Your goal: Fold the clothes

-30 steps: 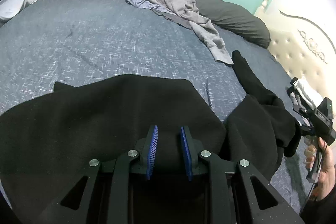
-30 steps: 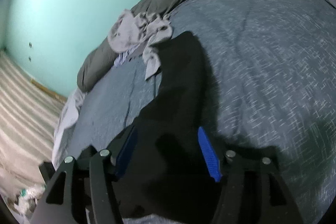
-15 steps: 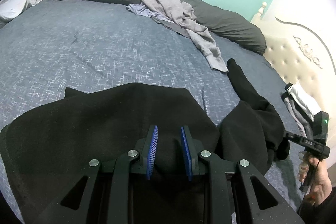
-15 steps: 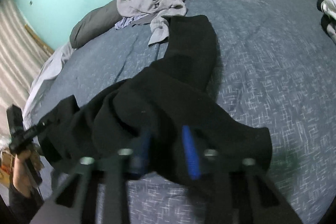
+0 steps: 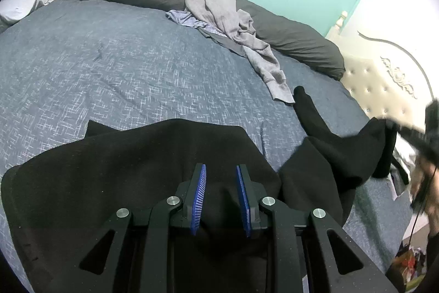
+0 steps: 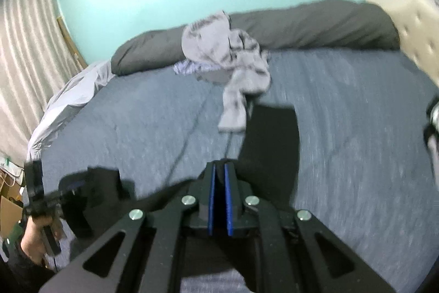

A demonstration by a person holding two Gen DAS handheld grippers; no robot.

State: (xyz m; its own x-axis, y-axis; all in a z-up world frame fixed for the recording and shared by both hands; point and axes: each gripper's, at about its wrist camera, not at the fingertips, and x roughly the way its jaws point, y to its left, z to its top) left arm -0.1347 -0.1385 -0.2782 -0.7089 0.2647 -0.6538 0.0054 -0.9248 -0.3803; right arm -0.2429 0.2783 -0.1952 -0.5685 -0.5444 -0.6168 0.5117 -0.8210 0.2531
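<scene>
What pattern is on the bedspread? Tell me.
Blue-grey with fine white crosshatch flecks on the bedspread; clearest in the left wrist view.

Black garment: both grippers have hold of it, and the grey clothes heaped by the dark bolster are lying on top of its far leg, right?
Not quite. The grey clothes end just short of the black garment; the right wrist view shows the leg end beside them, uncovered. Left gripper and right gripper both pinch the garment.

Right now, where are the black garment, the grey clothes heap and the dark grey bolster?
black garment [image 5: 131, 164], left wrist view, its flat spread body.
grey clothes heap [image 5: 214, 4], left wrist view, its bunched top.
dark grey bolster [image 6: 315, 24], right wrist view, its middle.
</scene>
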